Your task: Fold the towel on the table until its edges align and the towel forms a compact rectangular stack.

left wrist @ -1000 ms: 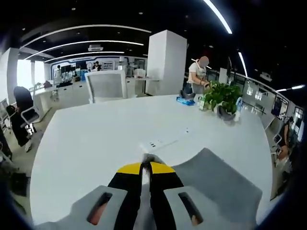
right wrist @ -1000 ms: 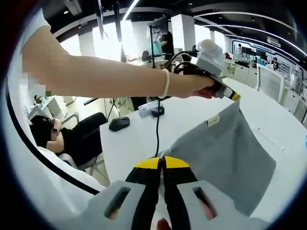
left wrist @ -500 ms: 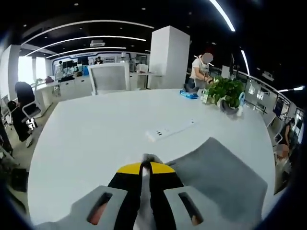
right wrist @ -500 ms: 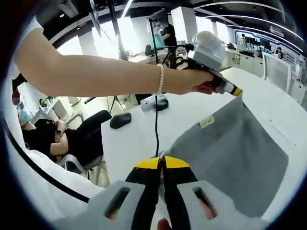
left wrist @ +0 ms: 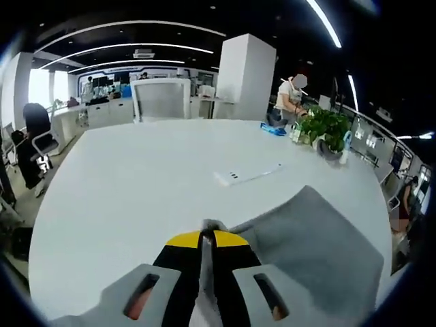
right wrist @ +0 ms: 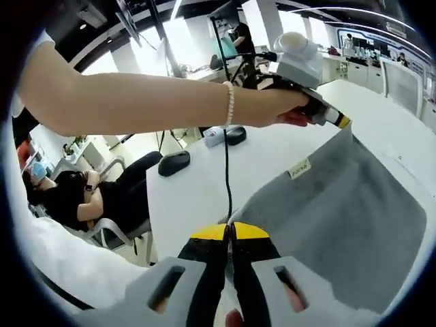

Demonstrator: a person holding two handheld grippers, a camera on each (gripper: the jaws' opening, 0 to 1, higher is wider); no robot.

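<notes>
1. Both grippers, left gripper (left wrist: 207, 238) and right gripper (right wrist: 230, 235), have jaws closed, each pinching a corner of the towel.
2. White table (left wrist: 136, 184) lies below.
3. Grey towel (right wrist: 354, 218) hangs stretched between them, above the table.
4. Power strip (left wrist: 246, 174) lies beyond the towel.

The grey towel (left wrist: 320, 245) runs off the lower right edge of the left gripper view. Its small label (right wrist: 298, 168) is too small to read.
</notes>
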